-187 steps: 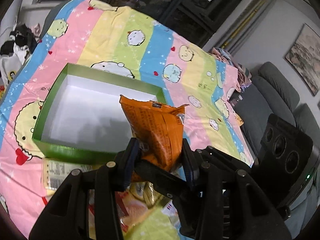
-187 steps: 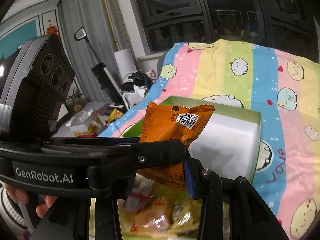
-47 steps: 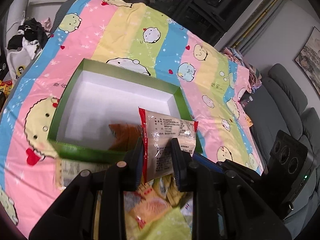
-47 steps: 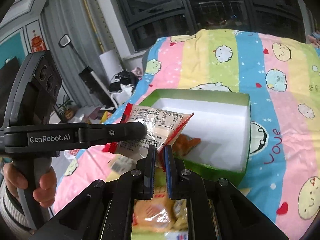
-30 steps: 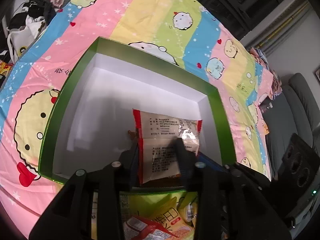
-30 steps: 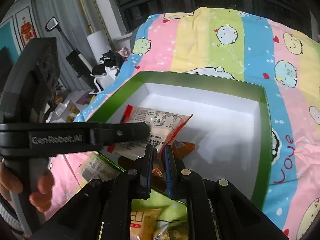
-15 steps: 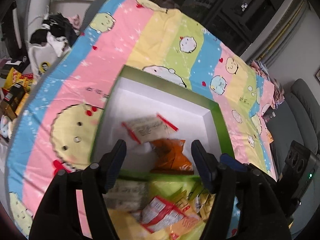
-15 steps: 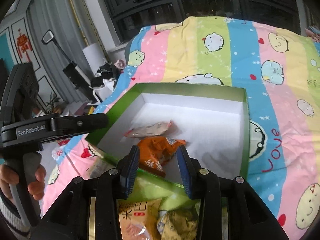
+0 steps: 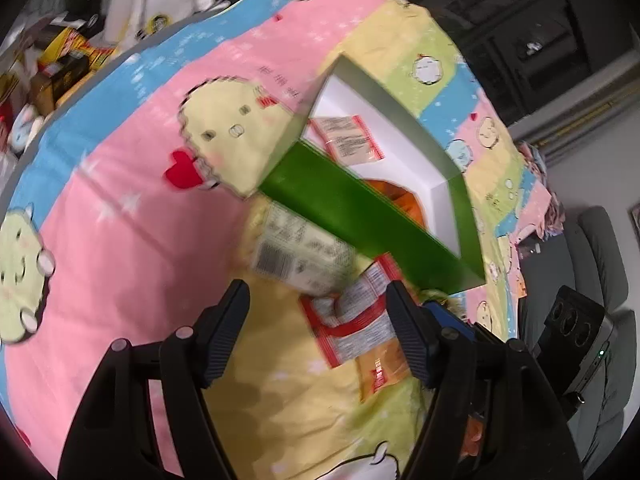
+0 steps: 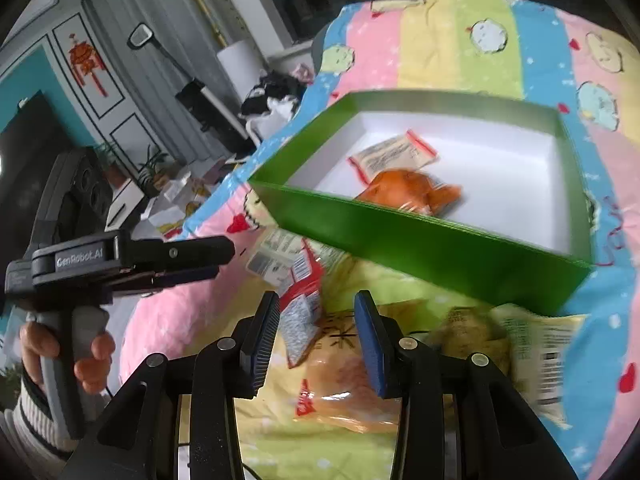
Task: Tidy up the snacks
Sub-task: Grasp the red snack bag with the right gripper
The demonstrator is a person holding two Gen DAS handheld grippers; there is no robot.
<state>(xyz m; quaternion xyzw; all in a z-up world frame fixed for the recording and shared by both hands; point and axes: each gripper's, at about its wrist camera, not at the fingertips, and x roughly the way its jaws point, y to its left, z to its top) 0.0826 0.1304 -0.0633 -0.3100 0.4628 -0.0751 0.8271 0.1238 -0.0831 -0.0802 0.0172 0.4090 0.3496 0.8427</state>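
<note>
Both snack packets now in green box; striped blanket (cluttered floor beyond)

- I see the green box, white inside, open on the striped cartoon blanket.
- In it, a silver red-edged packet lies flat, an orange packet just beside it.
- Outside, against the near wall: a pale barcode packet, a red-and-silver packet, a yellow-orange bag.
</note>
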